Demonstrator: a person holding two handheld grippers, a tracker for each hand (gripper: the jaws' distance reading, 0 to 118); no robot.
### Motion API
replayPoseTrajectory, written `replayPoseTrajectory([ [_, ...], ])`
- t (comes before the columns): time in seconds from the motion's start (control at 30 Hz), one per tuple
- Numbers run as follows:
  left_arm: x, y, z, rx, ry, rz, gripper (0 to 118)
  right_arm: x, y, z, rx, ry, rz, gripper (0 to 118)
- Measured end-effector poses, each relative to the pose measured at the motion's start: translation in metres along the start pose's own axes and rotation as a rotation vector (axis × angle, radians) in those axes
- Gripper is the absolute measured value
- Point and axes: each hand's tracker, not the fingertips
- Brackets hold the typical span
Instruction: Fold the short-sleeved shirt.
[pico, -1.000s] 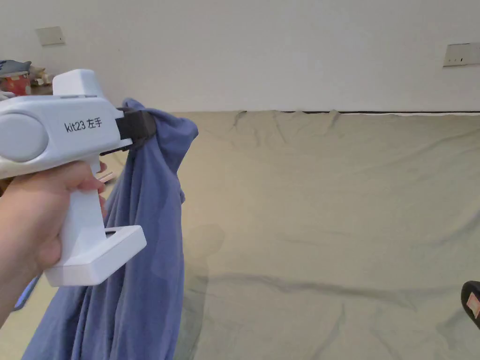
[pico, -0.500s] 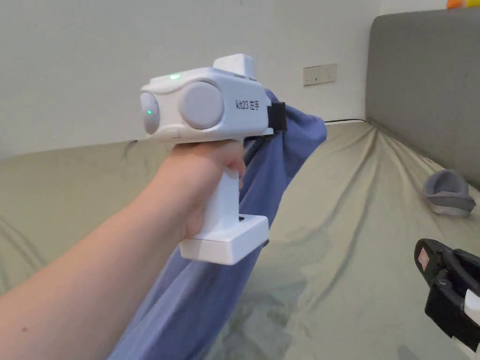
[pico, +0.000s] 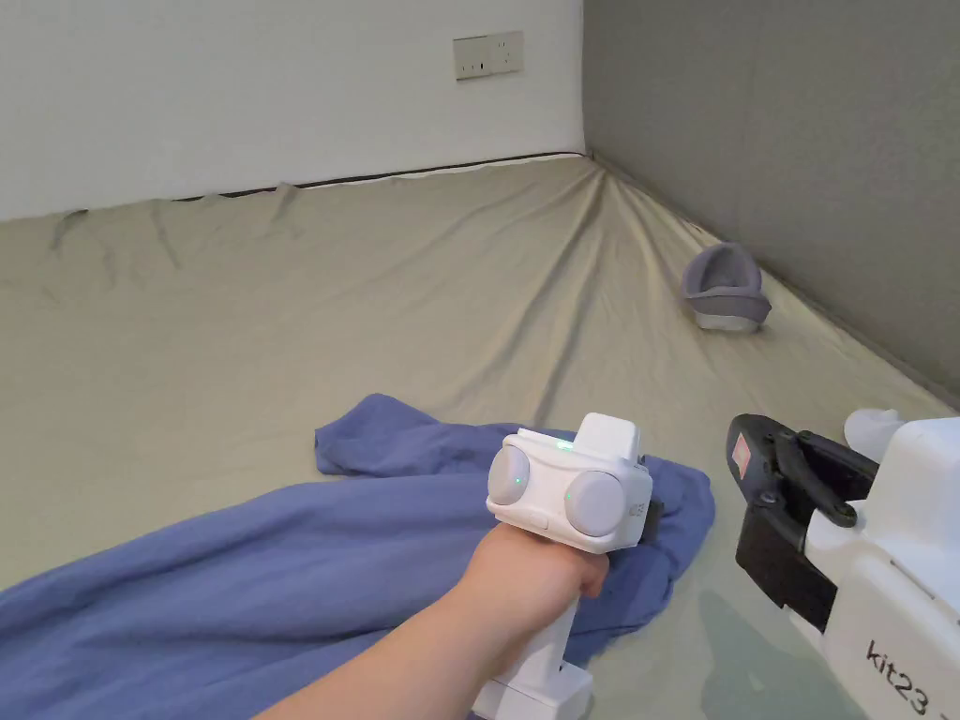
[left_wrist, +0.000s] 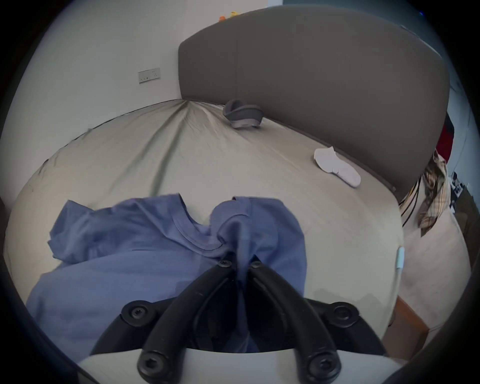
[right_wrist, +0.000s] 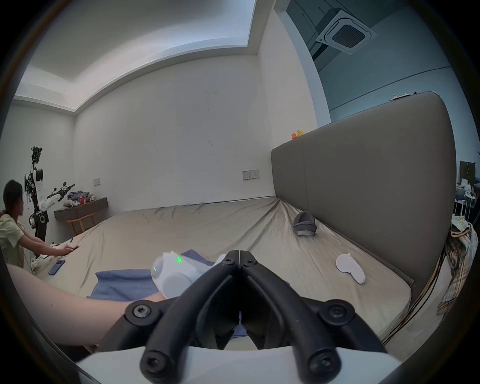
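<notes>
The blue short-sleeved shirt (pico: 281, 581) lies spread and rumpled on the beige bed sheet (pico: 375, 309). Its round collar (left_wrist: 193, 235) faces up in the left gripper view. My left gripper (pico: 653, 511) rests low over the shirt's right end, shut on a bunched fold (left_wrist: 240, 249) of the shirt (left_wrist: 124, 259) just beside the collar. A hand grips its white handle. My right gripper (pico: 755, 469) hovers above the sheet to the right of the shirt. In the right gripper view its jaws (right_wrist: 239, 253) meet tip to tip with nothing between them.
A grey padded headboard (pico: 797, 141) runs along the bed's right side. A grey cup-shaped item (pico: 724, 286) and a white sock (left_wrist: 336, 169) lie near it. Another person (right_wrist: 13, 226) leans on the bed's far left edge, near a blue phone (right_wrist: 56, 267).
My left gripper has come down from chest height to the bed, and the shirt that hung from it now lies on the sheet. The head camera swung right, bringing the right gripper into view.
</notes>
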Motion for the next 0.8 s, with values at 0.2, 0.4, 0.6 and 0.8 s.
replayPoseTrajectory([
  [0.2,-0.051,-0.001,0.045,0.182,-0.076,0.167,114,-0.003,-0.01,-0.014,-0.019,0.037,0.025,0],
  [0.4,-0.134,-0.027,0.192,0.377,0.108,0.241,107,-0.017,-0.009,-0.016,-0.024,0.08,0.058,0],
  [0.6,-0.191,-0.11,0.374,0.534,0.5,0.279,5,-0.02,-0.01,-0.016,-0.053,0.136,0.058,0],
  [0.8,-0.2,-0.201,0.467,0.601,0.692,0.361,0,-0.068,-0.021,-0.037,-0.039,0.152,0.164,0],
])
